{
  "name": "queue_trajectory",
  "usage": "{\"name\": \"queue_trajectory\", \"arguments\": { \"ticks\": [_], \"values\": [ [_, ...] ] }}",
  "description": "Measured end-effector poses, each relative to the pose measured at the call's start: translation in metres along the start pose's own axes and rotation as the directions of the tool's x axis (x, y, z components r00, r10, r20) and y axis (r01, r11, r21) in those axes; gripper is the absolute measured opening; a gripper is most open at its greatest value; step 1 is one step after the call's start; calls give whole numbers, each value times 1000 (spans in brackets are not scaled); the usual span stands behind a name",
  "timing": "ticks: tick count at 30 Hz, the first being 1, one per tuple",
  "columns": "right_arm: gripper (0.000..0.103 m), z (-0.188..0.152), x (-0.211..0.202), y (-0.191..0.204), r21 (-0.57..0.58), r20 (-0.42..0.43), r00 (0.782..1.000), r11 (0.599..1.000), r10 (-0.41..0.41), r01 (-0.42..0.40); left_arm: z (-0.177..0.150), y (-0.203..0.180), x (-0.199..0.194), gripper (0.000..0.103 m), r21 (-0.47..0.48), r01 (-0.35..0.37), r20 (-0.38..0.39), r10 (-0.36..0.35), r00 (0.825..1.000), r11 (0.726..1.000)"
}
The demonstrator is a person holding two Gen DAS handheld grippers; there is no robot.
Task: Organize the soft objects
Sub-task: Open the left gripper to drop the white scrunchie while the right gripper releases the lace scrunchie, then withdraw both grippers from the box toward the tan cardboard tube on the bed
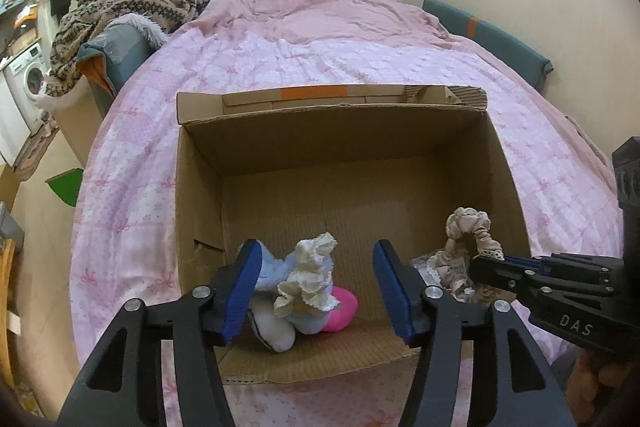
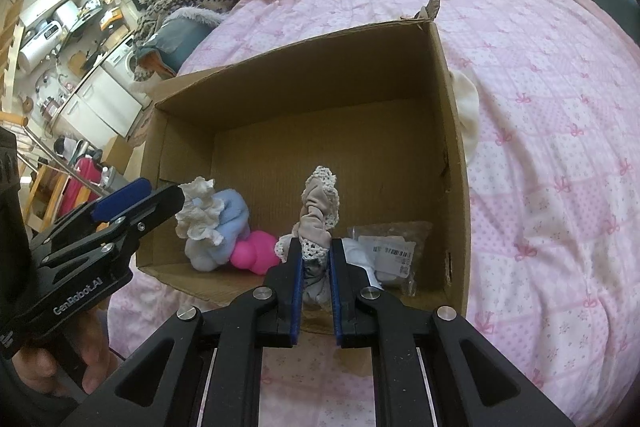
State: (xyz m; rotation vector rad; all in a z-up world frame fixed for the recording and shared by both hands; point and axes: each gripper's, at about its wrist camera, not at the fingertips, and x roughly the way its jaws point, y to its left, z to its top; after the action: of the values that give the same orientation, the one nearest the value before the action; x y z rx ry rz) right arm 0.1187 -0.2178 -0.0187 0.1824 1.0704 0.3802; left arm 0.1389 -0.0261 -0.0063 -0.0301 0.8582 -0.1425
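Observation:
An open cardboard box lies on the pink bed. Inside at the left sit a light blue sock with cream lace trim and a pink soft toy. My left gripper is open, its blue pads on either side of the sock, apart from it. My right gripper is shut on a beige lace-trimmed sock and holds it over the box's right side, above a clear packet with a label.
A white sock lies on the pink quilt just outside the box's right wall. A patterned brown blanket is heaped at the bed's far left. A teal headboard pad runs along the far right.

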Motion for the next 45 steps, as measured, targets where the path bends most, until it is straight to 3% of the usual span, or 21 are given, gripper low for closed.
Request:
{"name": "queue_trajectory", "arguments": {
  "ticks": [3,5,15,16,18,19,20,24,26,28,38,45],
  "values": [
    [12,0,0,0,1,1,1000,1000,1,-1,2,4,-3,68,-38,32,3,-32,999,999],
    [12,0,1,-1,7,-2,1000,1000,4,-4,3,7,-6,73,-52,17,23,-16,1000,998],
    [17,2,0,-4,23,-1,1000,1000,7,-7,8,16,-6,73,-86,-16,8,16,1000,996],
    [25,2,-1,-5,25,3,1000,1000,1,-1,8,17,-6,73,-88,-16,9,17,1000,996],
    [57,2,-4,-8,42,18,1000,999,-9,8,8,17,-8,73,-88,-22,12,23,1000,996],
    [83,3,-7,-10,56,36,999,998,-8,6,8,17,-8,73,-88,-23,15,25,1000,996],
    [87,4,-13,-12,71,71,997,997,-9,4,7,17,-10,73,-87,-25,21,27,999,996],
    [87,6,-27,-16,95,132,991,995,-17,4,6,17,-15,75,-98,-33,33,36,999,995],
    [87,6,-28,-18,107,132,991,994,-15,1,5,19,-17,83,-117,-12,39,17,999,993],
    [87,6,-28,-18,111,127,992,994,-13,-1,5,19,-21,84,-119,4,49,1,999,993],
    [87,3,-27,-15,109,118,993,994,-24,11,-1,9,-38,84,-42,-45,59,47,997,998],
    [87,-5,-30,-9,90,102,994,995,-39,29,-10,20,-52,84,-86,-66,50,70,996,994]
  ]
}}
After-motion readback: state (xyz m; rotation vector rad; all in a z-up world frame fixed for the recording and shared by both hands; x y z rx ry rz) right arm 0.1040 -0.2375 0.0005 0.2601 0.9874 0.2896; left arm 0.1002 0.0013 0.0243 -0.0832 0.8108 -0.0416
